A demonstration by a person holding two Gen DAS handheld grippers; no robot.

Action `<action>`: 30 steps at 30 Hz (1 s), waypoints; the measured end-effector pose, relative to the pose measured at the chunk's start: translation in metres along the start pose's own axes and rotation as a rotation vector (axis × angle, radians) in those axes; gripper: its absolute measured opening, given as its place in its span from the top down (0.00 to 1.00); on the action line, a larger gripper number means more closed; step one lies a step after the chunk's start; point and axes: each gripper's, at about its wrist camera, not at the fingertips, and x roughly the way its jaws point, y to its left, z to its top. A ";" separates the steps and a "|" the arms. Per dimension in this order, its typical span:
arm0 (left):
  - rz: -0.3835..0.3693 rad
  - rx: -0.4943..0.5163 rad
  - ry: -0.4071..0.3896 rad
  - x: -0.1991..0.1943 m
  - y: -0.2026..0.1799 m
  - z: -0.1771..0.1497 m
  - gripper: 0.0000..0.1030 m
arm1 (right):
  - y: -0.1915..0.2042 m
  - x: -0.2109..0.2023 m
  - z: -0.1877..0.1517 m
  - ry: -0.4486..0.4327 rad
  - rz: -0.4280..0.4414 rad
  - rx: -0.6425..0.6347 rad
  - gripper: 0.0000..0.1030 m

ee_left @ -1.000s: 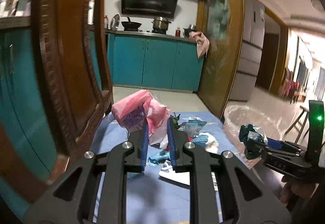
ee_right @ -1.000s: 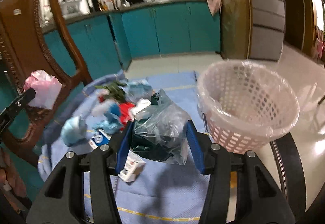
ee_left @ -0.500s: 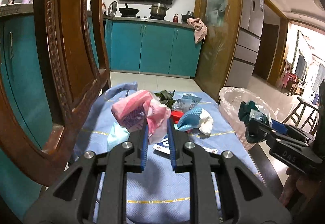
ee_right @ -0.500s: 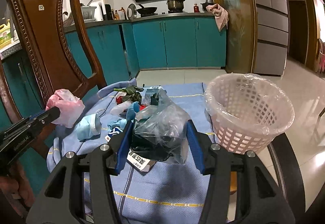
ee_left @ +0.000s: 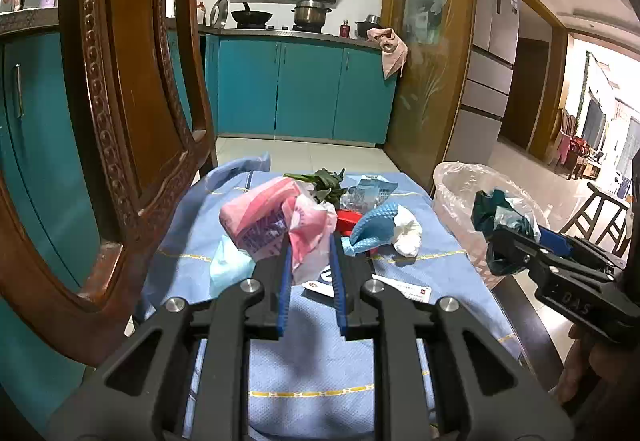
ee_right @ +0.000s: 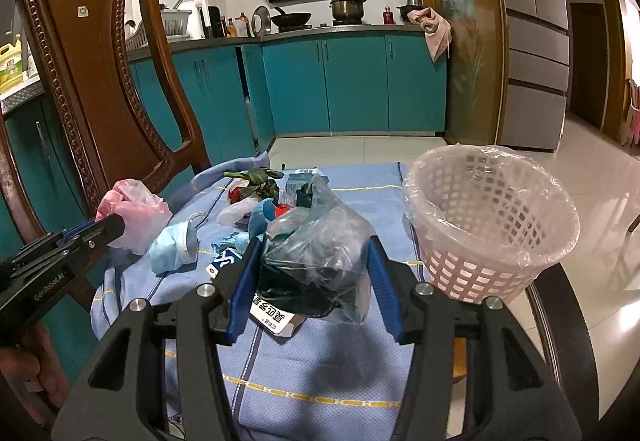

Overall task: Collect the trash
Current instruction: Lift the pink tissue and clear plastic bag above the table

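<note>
While both are raised over the blue cloth (ee_right: 340,369):
left gripper (ee_left: 310,241): pink bag (ee_left: 276,219) is being pinched.
right gripper (ee_right: 314,261): clear bag (ee_right: 320,241) is being clamped, beside basket (ee_right: 492,217).

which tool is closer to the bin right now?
Right. The right tool, holding a clear plastic bag, sits just beside the lined basket. The left tool, gripping a pink bag, is across the table.
</note>
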 end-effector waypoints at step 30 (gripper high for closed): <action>0.001 0.010 0.018 0.005 0.000 -0.003 0.82 | 0.000 0.003 0.000 0.010 -0.002 -0.005 0.49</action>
